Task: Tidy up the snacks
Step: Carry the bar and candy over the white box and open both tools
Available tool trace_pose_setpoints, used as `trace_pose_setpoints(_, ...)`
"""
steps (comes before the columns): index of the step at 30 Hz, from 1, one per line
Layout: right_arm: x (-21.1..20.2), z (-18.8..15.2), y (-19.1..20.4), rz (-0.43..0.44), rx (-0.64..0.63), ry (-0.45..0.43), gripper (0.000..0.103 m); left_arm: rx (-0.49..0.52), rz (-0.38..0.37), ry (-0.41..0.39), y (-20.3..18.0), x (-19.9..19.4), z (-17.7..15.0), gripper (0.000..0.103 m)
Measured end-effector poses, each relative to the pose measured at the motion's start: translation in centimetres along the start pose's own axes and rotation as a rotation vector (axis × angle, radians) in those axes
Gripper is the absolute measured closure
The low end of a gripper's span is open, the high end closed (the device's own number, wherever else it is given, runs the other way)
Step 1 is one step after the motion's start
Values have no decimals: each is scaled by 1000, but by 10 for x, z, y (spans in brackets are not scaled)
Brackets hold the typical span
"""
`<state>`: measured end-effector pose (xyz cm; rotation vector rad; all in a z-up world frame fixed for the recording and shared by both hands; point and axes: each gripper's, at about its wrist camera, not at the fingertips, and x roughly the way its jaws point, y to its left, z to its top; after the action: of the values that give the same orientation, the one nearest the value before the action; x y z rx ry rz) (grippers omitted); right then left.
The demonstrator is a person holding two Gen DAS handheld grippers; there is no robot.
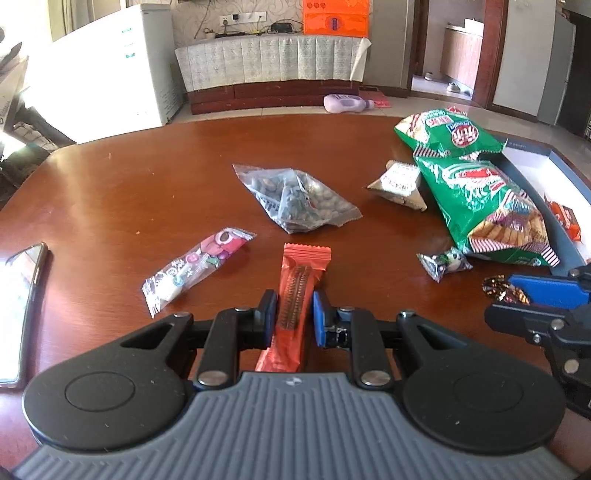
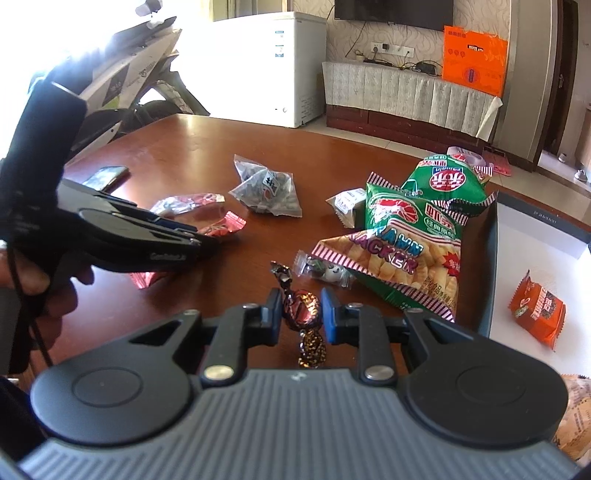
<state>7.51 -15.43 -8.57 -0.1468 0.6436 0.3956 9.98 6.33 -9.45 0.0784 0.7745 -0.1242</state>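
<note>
My left gripper (image 1: 294, 314) is shut on a long orange-red snack bar (image 1: 295, 302) just above the brown table (image 1: 147, 192). My right gripper (image 2: 300, 312) is shut on a brown foil-wrapped candy (image 2: 301, 308); it also shows in the left wrist view (image 1: 502, 290). Loose snacks lie on the table: a pink and white packet (image 1: 195, 267), a clear bag of grey nuts (image 1: 295, 199), a small white pack (image 1: 400, 181), a small panda candy (image 1: 445, 260) and two green prawn cracker bags (image 1: 487, 206). A white tray with a dark rim (image 2: 491, 258) at the right holds an orange snack pack (image 2: 537, 310).
A phone (image 1: 18, 310) lies at the table's left edge. Beyond the table stand a white freezer (image 1: 118, 70), a covered cabinet (image 1: 269, 62) with an orange box (image 1: 336, 18), and a scooter (image 2: 129, 74). A purple bottle (image 1: 347, 102) lies on the floor.
</note>
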Motion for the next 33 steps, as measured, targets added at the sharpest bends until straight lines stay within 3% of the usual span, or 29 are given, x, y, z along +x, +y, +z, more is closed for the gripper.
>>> trace_pose_setpoints(23, -25, 6, 7, 6, -35, -52, 77, -23, -5, -66, -8, -30, 21, 79)
trace_pose_setpoints(33, -37, 9, -6, 1, -3, -85, 78, -11, -22, -96, -30, -41, 40, 79)
